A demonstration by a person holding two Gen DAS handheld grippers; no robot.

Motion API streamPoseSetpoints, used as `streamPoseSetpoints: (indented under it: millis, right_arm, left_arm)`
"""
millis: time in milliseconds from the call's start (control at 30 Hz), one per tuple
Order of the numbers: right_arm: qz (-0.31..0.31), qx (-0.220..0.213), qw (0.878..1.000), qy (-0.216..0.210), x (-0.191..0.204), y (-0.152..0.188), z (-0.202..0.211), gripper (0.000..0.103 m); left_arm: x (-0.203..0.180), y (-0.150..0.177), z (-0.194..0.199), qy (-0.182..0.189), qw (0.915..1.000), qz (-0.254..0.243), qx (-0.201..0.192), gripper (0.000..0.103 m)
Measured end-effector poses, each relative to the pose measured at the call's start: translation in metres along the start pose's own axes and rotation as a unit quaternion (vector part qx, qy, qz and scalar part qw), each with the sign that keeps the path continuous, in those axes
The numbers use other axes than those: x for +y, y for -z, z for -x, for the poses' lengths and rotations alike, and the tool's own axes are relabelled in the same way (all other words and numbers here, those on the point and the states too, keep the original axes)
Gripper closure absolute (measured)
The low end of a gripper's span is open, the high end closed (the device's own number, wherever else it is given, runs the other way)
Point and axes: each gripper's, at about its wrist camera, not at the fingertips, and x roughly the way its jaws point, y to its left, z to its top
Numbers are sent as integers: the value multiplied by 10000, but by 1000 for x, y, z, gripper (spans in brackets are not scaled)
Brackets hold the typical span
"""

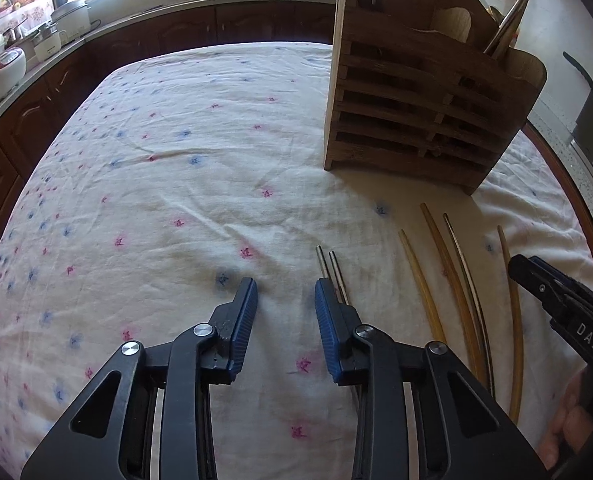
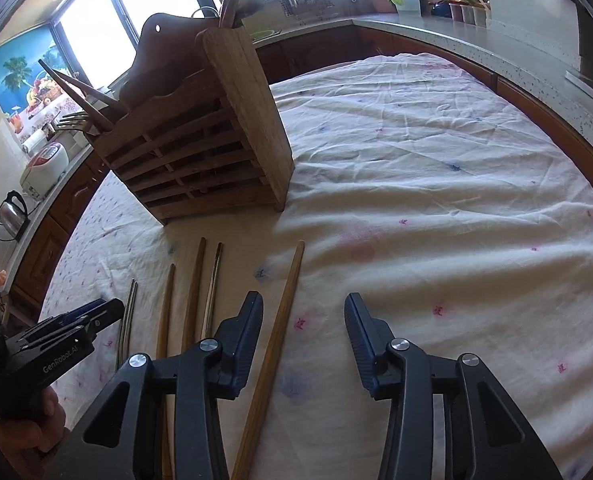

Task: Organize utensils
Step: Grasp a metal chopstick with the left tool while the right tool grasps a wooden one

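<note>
A slatted wooden utensil holder [image 1: 424, 108] stands on the table, also in the right wrist view [image 2: 200, 148], with several utensils standing in it. Loose chopsticks lie in front of it. A metal pair [image 1: 334, 270] lies just right of my open left gripper [image 1: 286, 294]. Several wooden chopsticks [image 1: 448, 276] lie further right. In the right wrist view one wooden chopstick [image 2: 284, 312] lies just inside the left finger of my open, empty right gripper [image 2: 304, 316]. The other wooden chopsticks [image 2: 194, 292] and the metal pair [image 2: 130, 312] lie to its left.
A white floral tablecloth [image 1: 176, 200] covers the table. Kitchen counters with a rice cooker [image 2: 44, 164], a kettle [image 2: 12, 212] and pots [image 1: 70, 16] surround it. The right gripper shows in the left wrist view [image 1: 560, 300], and the left gripper in the right wrist view [image 2: 68, 332].
</note>
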Motion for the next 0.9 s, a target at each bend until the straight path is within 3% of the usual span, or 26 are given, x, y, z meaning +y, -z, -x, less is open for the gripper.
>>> streamPoseSetpoints:
  millis: [167,333,433,633,900]
  right_arm:
    - [253,-47,9995,170,8,-5,-9,60]
    - [347,-106,9992,193,10,-3,-8,60]
    - [324,-116,9993,160,8,-4,-8,59]
    - [249,-138,9996,69,6,-4,-8,59]
    - [255,-172,9995,71,7,-2,-7,59]
  left_arm:
    - [13,-4,1,473,9980,378,158,75]
    - [19,-6,1,628,9964,536,211,76]
    - [20,-8,0,919,9930,684,280,76]
    - [-3,-5,0,474,9987,162,129,76]
    - [-13,5,1,103,9995,-307,-28,79]
